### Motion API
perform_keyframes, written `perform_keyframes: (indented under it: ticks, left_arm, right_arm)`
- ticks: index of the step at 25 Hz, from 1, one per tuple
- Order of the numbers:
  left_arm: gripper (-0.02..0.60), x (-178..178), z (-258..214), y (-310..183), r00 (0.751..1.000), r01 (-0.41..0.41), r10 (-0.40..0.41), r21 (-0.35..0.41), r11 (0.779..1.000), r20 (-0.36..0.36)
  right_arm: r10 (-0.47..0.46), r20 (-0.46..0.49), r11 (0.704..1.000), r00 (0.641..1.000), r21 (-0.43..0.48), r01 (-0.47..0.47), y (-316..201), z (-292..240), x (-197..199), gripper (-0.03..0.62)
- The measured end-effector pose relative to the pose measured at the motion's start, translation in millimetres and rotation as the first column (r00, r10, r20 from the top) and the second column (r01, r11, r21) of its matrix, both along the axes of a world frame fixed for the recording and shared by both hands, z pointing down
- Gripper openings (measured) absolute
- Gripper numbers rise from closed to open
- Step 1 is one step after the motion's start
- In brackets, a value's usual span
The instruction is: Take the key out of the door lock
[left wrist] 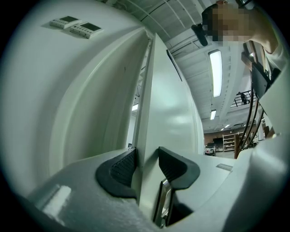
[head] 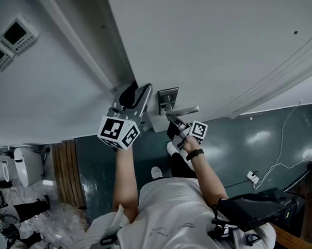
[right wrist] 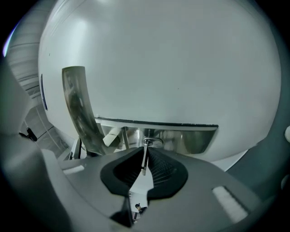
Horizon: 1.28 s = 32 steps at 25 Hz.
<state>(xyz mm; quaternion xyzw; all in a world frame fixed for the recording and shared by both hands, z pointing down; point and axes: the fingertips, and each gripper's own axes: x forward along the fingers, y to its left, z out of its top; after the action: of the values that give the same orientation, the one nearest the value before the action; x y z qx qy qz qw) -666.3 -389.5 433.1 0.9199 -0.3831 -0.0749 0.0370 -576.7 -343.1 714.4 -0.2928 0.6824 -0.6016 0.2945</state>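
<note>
A small metal key [right wrist: 144,158] sticks out of the steel lock plate [right wrist: 181,138] on the white door [head: 204,42], below the lever handle [right wrist: 79,108]. My right gripper [right wrist: 145,165] is shut on the key's thin head, which stands edge-on between the ribbed pads. In the head view the right gripper [head: 178,129] sits under the lever handle [head: 184,112] and hides the key. My left gripper [left wrist: 147,165] clamps the door's free edge [left wrist: 147,127], one pad on each face. The head view shows the left gripper [head: 136,96] just left of the lock plate [head: 168,99].
Two wall control panels [head: 10,42] hang beside the door frame. On the dark floor lie a white cable [head: 281,157] and a plug block [head: 252,176]. A black bag [head: 258,210] hangs at the person's side. A wooden strip [head: 65,172] runs along the floor at left.
</note>
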Motion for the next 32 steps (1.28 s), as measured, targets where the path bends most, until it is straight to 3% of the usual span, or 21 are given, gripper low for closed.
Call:
perform_keyframes:
  ticks: [7,11,15,17,19,21,27,29,30,32]
  left_arm:
    - [0.163,1.3,0.1,1.8,0.999,0.037,-0.037,0.016,0.999,0.004]
    - [0.161,0.5,-0.3,1.4,0.999,0.034,-0.034,0.044,0.998,0.010]
    - [0.144,-1.1,2.8,3.8,0.995,0.043,-0.048,0.064,0.997,0.089]
    - [0.144,-4.3,2.9,10.6,0.993,0.057,-0.063,0.065,0.996,0.096]
    - [0.130,-8.2,2.9,23.3,0.994,0.061,-0.066,0.066,0.996,0.085]
    - [0.097,-11.9,6.5,36.2,0.994,0.064,-0.069,0.063,0.996,0.083]
    - [0.072,-23.8,35.9,69.7,0.992,0.088,-0.086,-0.014,0.996,0.090]
    - [0.052,-28.6,41.8,79.1,0.989,0.108,-0.106,-0.022,0.994,0.102]
    - [0.016,-29.7,43.9,83.8,0.987,0.121,-0.117,-0.026,0.992,0.106]
    - [0.001,-29.5,45.9,94.0,0.983,0.151,-0.146,-0.038,0.988,0.113]
  right_arm:
    - [-0.043,-0.042,0.999,0.998,0.007,0.043,37.9,2.6,-1.2,0.026]
    - [-0.141,-0.138,0.989,0.980,0.024,0.146,87.2,19.0,-17.0,0.026]
    - [-0.190,-0.336,0.964,0.922,0.116,0.241,96.1,-14.0,-23.9,0.026]
    - [-0.167,-0.496,0.948,0.852,0.158,0.277,96.8,-32.5,-20.0,0.026]
    - [-0.122,-0.677,0.924,0.726,0.189,0.332,102.5,-50.2,-16.1,0.026]
    - [-0.047,-0.795,0.907,0.604,0.219,0.360,107.3,-69.3,-10.8,0.026]
    - [0.189,-0.902,0.888,0.388,0.326,0.324,106.5,-124.6,2.6,0.028]
    - [0.262,-0.908,0.864,0.327,0.372,0.341,102.6,-141.8,1.7,0.028]
    - [0.306,-0.909,0.848,0.283,0.395,0.353,99.8,-150.9,2.7,0.028]
    - [0.399,-0.899,0.816,0.181,0.438,0.376,91.8,-171.4,7.7,0.028]
